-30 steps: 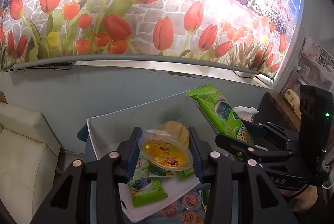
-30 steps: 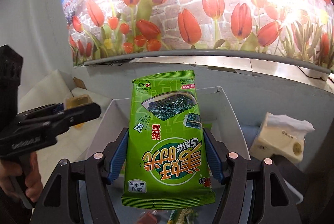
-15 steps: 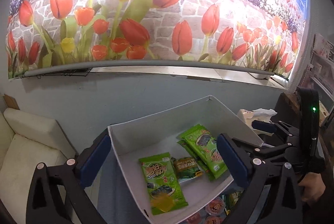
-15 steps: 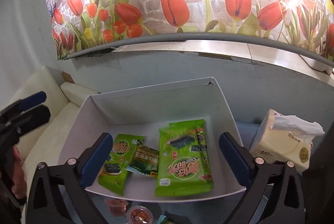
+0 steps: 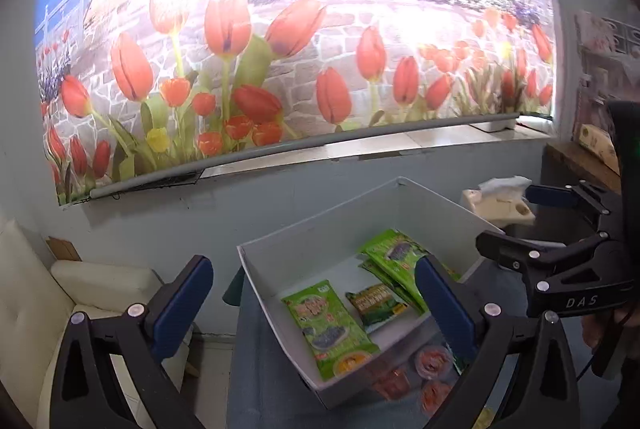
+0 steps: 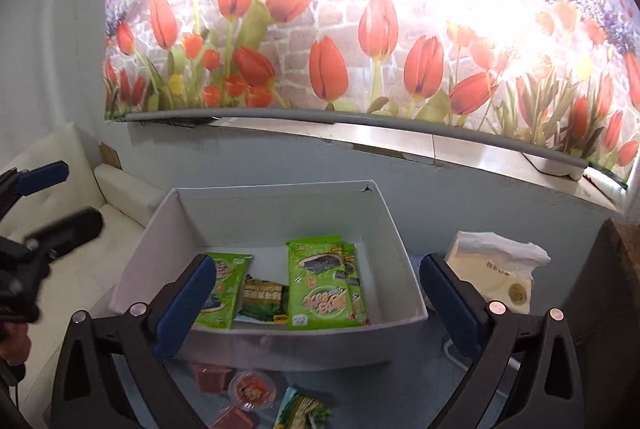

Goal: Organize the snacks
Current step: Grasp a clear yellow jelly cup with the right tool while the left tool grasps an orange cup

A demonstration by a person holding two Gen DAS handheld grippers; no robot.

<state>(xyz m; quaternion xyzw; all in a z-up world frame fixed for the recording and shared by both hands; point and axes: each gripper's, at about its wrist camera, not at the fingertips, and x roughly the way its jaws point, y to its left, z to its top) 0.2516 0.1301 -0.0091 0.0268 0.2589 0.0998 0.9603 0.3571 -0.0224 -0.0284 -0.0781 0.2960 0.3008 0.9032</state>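
Observation:
A white box [image 6: 276,347] stands on a blue cloth and holds several green seaweed packs: a large one [image 6: 320,289] on the right, another [image 6: 226,283] on the left and a small dark pack [image 6: 262,295] between them. In the left wrist view a yellow jelly cup [image 5: 352,361] lies on the near green pack [image 5: 324,317] inside the box [image 5: 276,325]. My left gripper [image 5: 312,301] hangs open and empty over the box's near edge. My right gripper [image 6: 318,299] is open and empty too, just in front of the box. Each gripper shows in the other's view: right [image 5: 528,221], left [image 6: 52,205].
Red jelly cups [image 6: 250,387] and another green pack [image 6: 304,409] lie on the cloth in front of the box. A tissue pack [image 6: 496,269] stands to its right. A white sofa [image 5: 36,309] is at the left, and a tulip mural wall with a ledge is behind.
Both grippers opened wide. The left let go of the jelly cup and the right let go of the green pack; both now lie in the box. Both grippers drew back.

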